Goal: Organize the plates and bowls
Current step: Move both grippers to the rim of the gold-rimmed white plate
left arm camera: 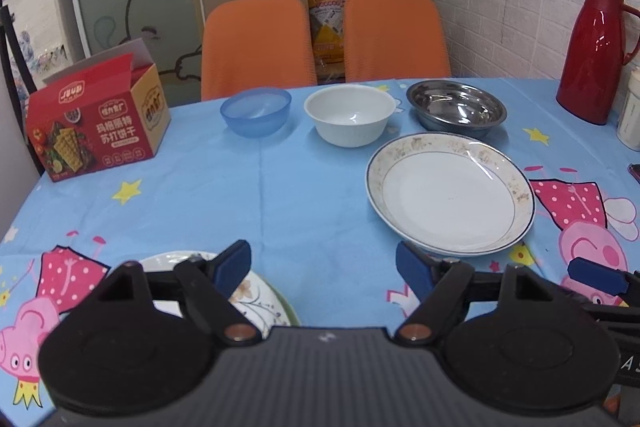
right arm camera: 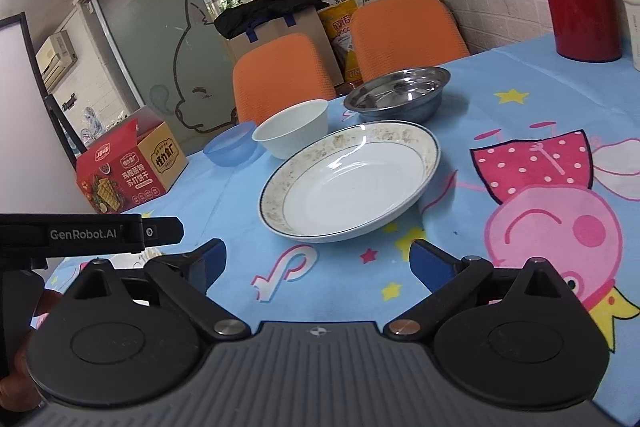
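Note:
On the blue cartoon tablecloth (left arm camera: 280, 195) lies a large white plate with a speckled gold rim (left arm camera: 448, 195) (right arm camera: 352, 183). Behind it, in a row, stand a blue plastic bowl (left arm camera: 256, 117) (right arm camera: 232, 147), a white bowl (left arm camera: 350, 115) (right arm camera: 292, 133) and a steel bowl (left arm camera: 456, 107) (right arm camera: 396, 95). A flowered plate (left arm camera: 260, 295) lies at the near edge, partly hidden under my left gripper (left arm camera: 324, 267), which is open and holds nothing. My right gripper (right arm camera: 318, 259) is also open and empty, just short of the large plate.
A red cracker box (left arm camera: 96, 123) stands at the table's left. At the far right stand a red thermos jug (left arm camera: 596, 51) and a pale cup (left arm camera: 630, 115). Two orange chairs (left arm camera: 256, 43) line the far side.

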Demonstrator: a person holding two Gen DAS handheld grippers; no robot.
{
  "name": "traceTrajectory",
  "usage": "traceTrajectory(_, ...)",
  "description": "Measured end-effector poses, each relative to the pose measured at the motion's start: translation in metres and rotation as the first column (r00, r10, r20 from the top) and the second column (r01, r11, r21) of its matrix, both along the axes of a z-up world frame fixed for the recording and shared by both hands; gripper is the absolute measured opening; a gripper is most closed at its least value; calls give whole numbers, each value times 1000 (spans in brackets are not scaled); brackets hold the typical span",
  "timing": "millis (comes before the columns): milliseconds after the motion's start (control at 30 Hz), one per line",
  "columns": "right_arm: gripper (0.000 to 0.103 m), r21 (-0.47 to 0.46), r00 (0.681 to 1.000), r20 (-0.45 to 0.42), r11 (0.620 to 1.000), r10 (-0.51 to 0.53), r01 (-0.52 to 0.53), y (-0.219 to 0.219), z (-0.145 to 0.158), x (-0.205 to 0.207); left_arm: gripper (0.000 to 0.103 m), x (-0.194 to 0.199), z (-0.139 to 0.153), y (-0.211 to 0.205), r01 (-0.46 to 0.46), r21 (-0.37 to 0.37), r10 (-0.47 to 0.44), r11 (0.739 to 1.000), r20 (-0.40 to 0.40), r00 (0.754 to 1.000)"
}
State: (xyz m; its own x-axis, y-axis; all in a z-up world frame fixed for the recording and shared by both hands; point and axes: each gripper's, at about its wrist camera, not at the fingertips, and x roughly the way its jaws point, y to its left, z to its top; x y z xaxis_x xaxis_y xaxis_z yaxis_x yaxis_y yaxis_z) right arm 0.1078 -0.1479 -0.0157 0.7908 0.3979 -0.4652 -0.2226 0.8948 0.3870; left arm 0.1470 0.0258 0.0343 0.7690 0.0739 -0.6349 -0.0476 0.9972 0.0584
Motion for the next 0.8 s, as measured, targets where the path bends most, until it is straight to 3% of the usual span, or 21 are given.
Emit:
traceTrajectory(367, 103, 1, 993, -43, 994, -106, 107, -46, -3, 27, 81, 48, -15, -19, 43, 0, -43, 999, -49, 998)
traceTrajectory(800, 103, -46, 998, 20, 997, -65, 66, -43, 13, 101, 85, 95, -22, -3, 7, 35, -4, 999, -88, 996)
